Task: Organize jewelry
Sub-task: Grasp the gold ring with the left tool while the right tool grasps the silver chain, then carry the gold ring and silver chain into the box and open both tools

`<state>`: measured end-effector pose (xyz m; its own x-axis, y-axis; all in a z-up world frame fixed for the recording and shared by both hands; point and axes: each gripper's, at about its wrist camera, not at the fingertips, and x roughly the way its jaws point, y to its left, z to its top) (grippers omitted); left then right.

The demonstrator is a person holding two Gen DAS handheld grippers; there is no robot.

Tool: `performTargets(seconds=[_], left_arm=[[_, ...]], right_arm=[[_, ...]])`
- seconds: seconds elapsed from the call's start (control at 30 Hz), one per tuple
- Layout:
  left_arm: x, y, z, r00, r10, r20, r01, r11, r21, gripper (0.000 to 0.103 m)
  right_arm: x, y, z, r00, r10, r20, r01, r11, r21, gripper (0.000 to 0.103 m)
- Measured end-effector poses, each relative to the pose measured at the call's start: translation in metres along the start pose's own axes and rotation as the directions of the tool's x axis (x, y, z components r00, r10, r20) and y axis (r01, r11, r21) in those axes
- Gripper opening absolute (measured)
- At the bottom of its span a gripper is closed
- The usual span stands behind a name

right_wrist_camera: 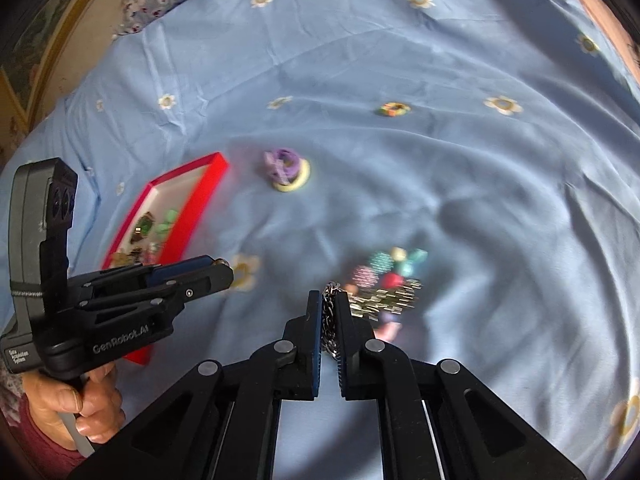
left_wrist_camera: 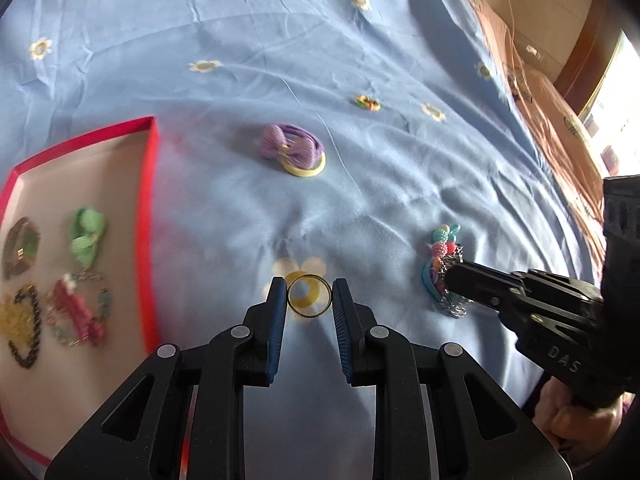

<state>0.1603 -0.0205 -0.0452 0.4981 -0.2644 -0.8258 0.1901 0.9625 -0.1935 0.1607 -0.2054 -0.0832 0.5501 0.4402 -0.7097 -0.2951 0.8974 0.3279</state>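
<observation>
**Both grippers loaded: a ring on the left, a charm chain on the right**

The gold ring sits upright between the left gripper jaws, which are narrowed onto its rim, to the right of the red tray and above the blue bedsheet. Further right of the tray, the right gripper has its jaws nearly closed on the metal chain of the beaded charm bracelet, whose coloured beads trail on the sheet just beyond the tips.

Risks, as I judge them: the ring is thin, smooth and pinched on edge, so a slight twist or loosened squeeze could flip it out onto the soft sheet. The chain is held by only a few links; lifted fast, the dangling beads could swing, snag in the folds or slip free. Both grippers heading for the tray together could collide.

Count: one ring, one charm bracelet, one purple bow hair tie on a yellow band beyond the tray's far right corner, one small multicoloured piece further off. Inside the tray about five pieces show, a green bow among them; blur hides finer detail
</observation>
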Motion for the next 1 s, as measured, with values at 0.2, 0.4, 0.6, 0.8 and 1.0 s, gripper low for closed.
performTargets(seconds=[0.2,0.4,0.6,0.8,1.0], left_arm=[[-0.036,0.024,-0.008,0.998,0.008,0.058,-0.004,0.998,-0.062,0.021],[-0.064,0.050,-0.018,0.994,0.029,0.101,-0.016,0.992,-0.123,0.021],[-0.086,0.074,-0.030,0.990,0.059,0.129,-0.037,0.984,-0.172,0.021],[-0.107,0.099,-0.039,0.982,0.097,0.159,-0.061,0.974,-0.216,0.021],[-0.123,0.122,-0.046,0.975,0.134,0.178,-0.086,0.964,-0.253,0.021]], right_arm=[[-0.006,0.026,0.010,0.999,0.044,0.023,-0.044,0.998,-0.038,0.005],[-0.010,0.051,0.020,0.996,0.079,0.041,-0.076,0.994,-0.076,0.005],[-0.017,0.075,0.029,0.990,0.121,0.065,-0.114,0.987,-0.111,0.005],[-0.023,0.100,0.036,0.982,0.167,0.090,-0.153,0.978,-0.145,0.005],[-0.028,0.130,0.046,0.972,0.207,0.110,-0.184,0.964,-0.193,0.005]])
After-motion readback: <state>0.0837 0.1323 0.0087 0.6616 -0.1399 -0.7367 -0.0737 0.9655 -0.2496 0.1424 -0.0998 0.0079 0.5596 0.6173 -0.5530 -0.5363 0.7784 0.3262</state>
